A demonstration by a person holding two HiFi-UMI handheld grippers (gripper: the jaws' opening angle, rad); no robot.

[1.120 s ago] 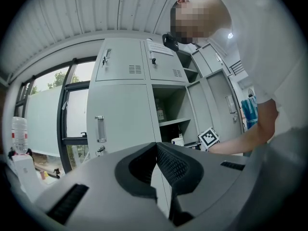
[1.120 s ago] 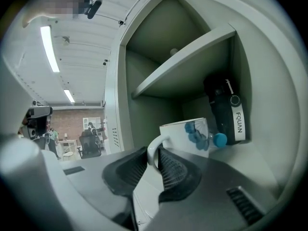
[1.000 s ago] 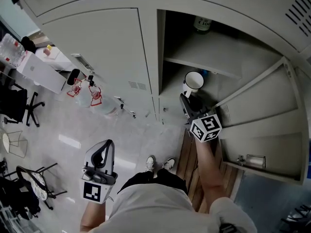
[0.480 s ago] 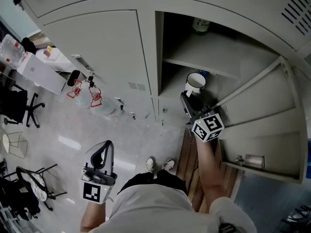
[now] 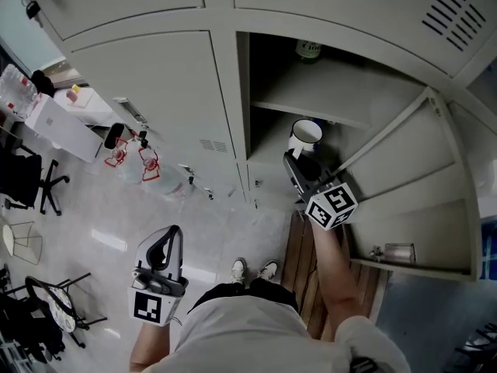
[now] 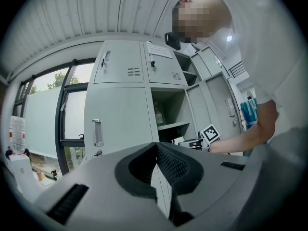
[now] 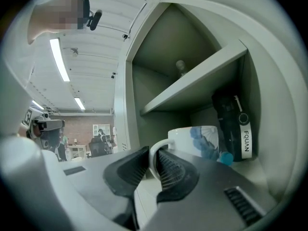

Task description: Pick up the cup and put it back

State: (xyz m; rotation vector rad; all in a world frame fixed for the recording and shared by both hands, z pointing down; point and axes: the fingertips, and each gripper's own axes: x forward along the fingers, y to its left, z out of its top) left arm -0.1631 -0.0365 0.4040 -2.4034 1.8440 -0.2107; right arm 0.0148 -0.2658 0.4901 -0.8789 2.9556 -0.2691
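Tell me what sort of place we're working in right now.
Most likely an office or workplace locker area. There is a bank of grey metal lockers, one standing open with a shelf and a white cup in its lower compartment, and black office chairs stand off to the left.

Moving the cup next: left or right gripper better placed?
Right. The right gripper has just been closing its jaws and pinches the cup by its handle inside the locker; the left gripper is shut, empty, away from it.
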